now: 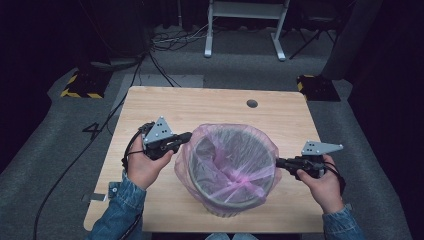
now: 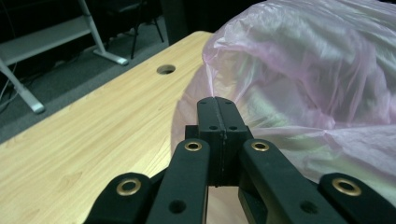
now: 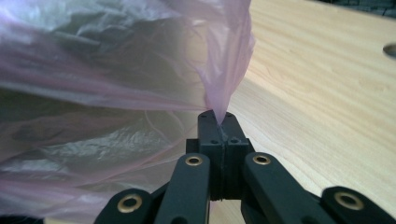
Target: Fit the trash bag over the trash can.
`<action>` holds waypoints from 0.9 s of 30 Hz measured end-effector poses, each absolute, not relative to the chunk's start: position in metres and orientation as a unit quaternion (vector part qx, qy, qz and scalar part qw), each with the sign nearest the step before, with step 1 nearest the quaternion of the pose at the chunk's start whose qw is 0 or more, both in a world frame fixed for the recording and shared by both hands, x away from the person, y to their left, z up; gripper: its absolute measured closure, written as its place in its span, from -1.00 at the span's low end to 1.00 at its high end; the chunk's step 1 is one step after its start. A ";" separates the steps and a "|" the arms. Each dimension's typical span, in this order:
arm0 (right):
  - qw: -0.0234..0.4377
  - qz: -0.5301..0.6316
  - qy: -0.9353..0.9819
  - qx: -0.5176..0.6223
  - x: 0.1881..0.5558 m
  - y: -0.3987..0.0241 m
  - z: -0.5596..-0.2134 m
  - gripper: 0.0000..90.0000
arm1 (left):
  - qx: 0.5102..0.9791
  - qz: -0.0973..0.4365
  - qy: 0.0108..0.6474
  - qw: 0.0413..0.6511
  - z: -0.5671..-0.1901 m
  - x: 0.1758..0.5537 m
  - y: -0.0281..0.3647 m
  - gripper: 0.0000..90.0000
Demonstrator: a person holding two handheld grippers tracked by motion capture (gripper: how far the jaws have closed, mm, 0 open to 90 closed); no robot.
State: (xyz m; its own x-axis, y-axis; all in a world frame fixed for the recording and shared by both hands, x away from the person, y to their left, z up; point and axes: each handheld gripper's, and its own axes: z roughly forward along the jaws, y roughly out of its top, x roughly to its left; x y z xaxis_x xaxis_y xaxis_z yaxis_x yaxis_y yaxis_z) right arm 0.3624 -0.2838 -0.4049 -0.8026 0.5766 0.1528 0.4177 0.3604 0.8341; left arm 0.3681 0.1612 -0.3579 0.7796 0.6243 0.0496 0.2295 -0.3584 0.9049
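Observation:
A grey round bin (image 1: 226,208) lined with a thin pink plastic bag (image 1: 230,155) stands on the wooden table (image 1: 200,105), near its front edge. My left gripper (image 1: 187,136) is at the bin's left rim, shut, its tips (image 2: 217,100) against the bag (image 2: 308,70); no film shows between the jaws. At the right rim, my right gripper (image 1: 278,162) is shut on a fold of the bag (image 3: 224,70), which rises as a pinched peak from the jaw tips (image 3: 218,116). A hand holds each gripper.
A round cable hole (image 1: 252,103) sits near the table's far edge. Beyond the table are a white desk frame (image 1: 245,25), floor cables (image 1: 170,40) and black-and-yellow striped blocks (image 1: 82,85) on grey carpet.

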 end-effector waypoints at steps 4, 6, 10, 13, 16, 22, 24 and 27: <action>0.066 0.458 0.828 0.317 0.372 -0.283 -0.424 1.00 | 0.800 0.182 0.276 0.502 -0.368 0.375 0.163 1.00; 0.058 0.435 0.838 0.324 0.374 -0.282 -0.438 1.00 | 0.801 0.177 0.275 0.502 -0.372 0.376 0.163 1.00; 0.044 0.402 0.848 0.341 0.373 -0.287 -0.459 1.00 | 0.806 0.171 0.273 0.497 -0.378 0.373 0.163 1.00; 0.034 0.396 0.846 0.356 0.368 -0.297 -0.470 1.00 | 0.806 0.165 0.275 0.497 -0.385 0.371 0.165 1.00; 0.025 0.396 0.842 0.365 0.359 -0.305 -0.478 1.00 | 0.803 0.157 0.280 0.502 -0.394 0.366 0.169 1.00; 0.064 0.420 0.829 0.363 0.348 -0.316 -0.465 0.32 | 0.774 0.171 0.285 0.540 -0.393 0.339 0.186 0.20; 0.081 0.440 0.821 0.355 0.345 -0.319 -0.454 0.05 | 0.765 0.173 0.287 0.550 -0.389 0.328 0.193 -0.06; 0.097 0.462 0.816 0.332 0.338 -0.319 -0.437 -0.15 | 0.763 0.167 0.279 0.559 -0.386 0.308 0.201 -0.24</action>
State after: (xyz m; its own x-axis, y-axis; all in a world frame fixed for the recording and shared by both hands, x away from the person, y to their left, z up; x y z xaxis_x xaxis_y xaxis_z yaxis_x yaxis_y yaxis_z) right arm 0.3378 -0.3187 -0.4369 -0.7602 0.6324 0.1487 0.4530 0.3520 0.8191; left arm 0.3076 0.2012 -0.3857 0.7884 0.6125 -0.0570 0.2384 -0.2189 0.9462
